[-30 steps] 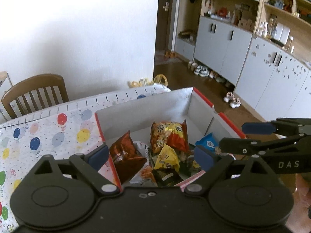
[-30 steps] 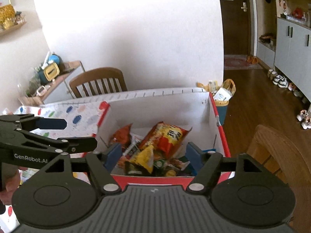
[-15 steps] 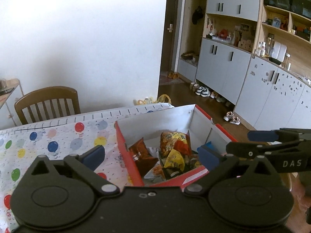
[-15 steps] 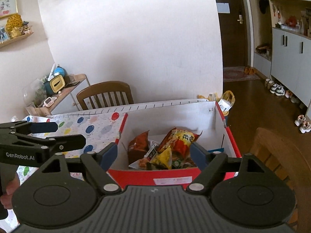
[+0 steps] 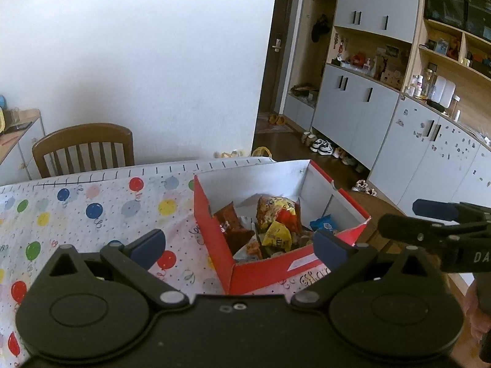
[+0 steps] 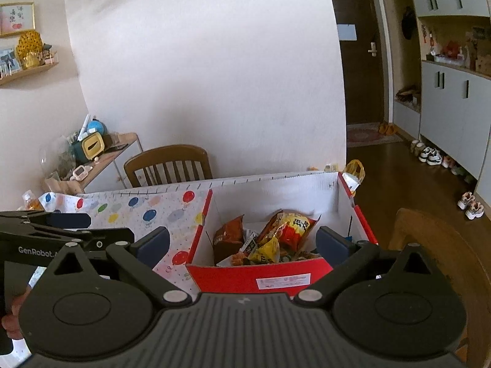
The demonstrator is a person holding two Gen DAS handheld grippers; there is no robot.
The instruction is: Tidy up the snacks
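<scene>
A chair (image 5: 84, 147) is standing behind the balloon tablecloth (image 5: 76, 211). Shoes (image 5: 325, 148) are lying along the cabinets (image 5: 356, 107).

Lower parts of the crumpled snack packets (image 6: 277, 239) hidden behind the near wall of the red cardboard box (image 6: 245, 276). Print on its white label (image 6: 284, 282) too small to read. Blue packet (image 5: 325, 223) half covered by the left gripper's finger (image 5: 331, 247). Round wicker chair (image 6: 445, 245) cut off at right.

Soft daylight fills both views, brightest on the plain white wall (image 5: 153, 61), which is nearly washed out. Fisheye bending curves the grey cabinet doors (image 5: 429, 153) and darkens the corners. Focus is fairly sharp mid-frame, and the dark wooden doorway (image 6: 362, 76) sits in shade.
</scene>
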